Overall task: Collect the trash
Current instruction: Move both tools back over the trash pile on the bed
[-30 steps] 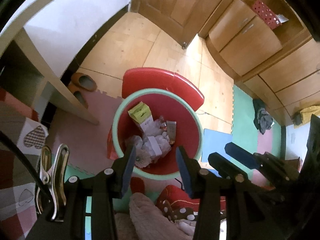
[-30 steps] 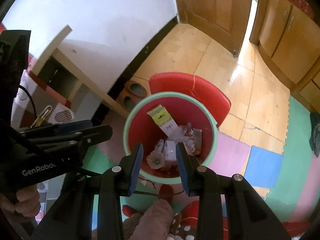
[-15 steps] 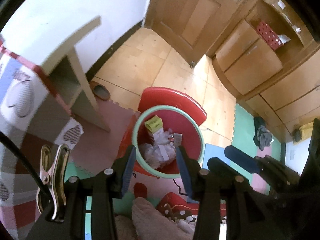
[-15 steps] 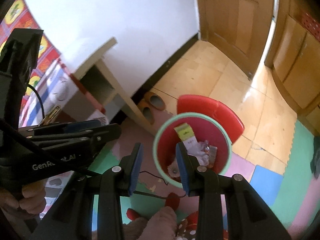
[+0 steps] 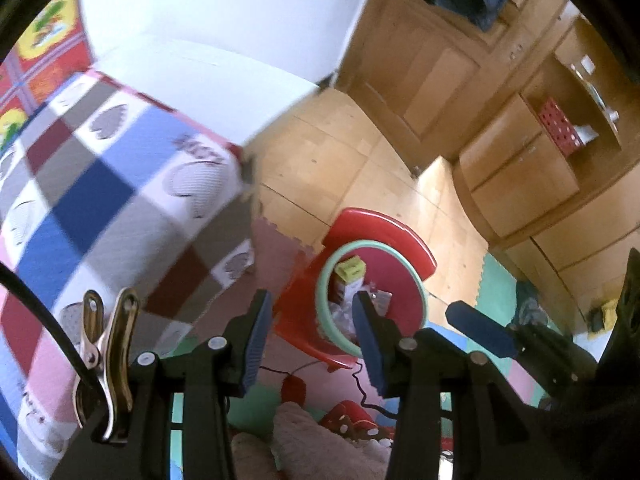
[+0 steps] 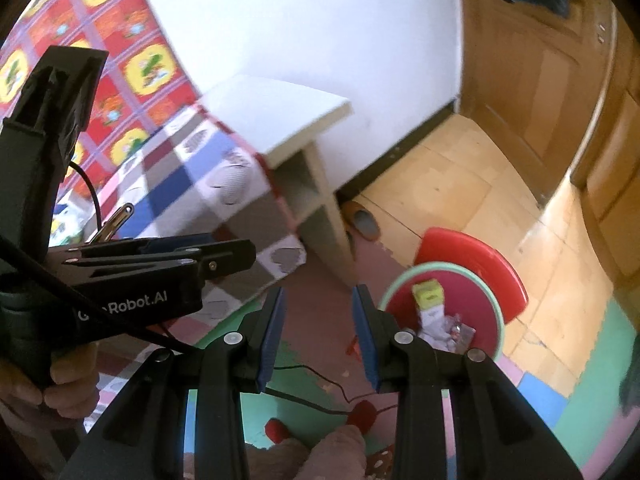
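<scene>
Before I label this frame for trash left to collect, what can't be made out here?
- Bin contents: left wrist view, partly behind the left gripper.
- Bin's near side: right wrist view, behind the right gripper.
- Checked blanket: blurred, any trash on it unreadable.
- Slippers: mostly under the white shelf.

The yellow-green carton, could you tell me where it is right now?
The yellow-green carton stands inside the red bin, against its far wall, above crumpled wrappers; it lies right of centre in both views.
</scene>
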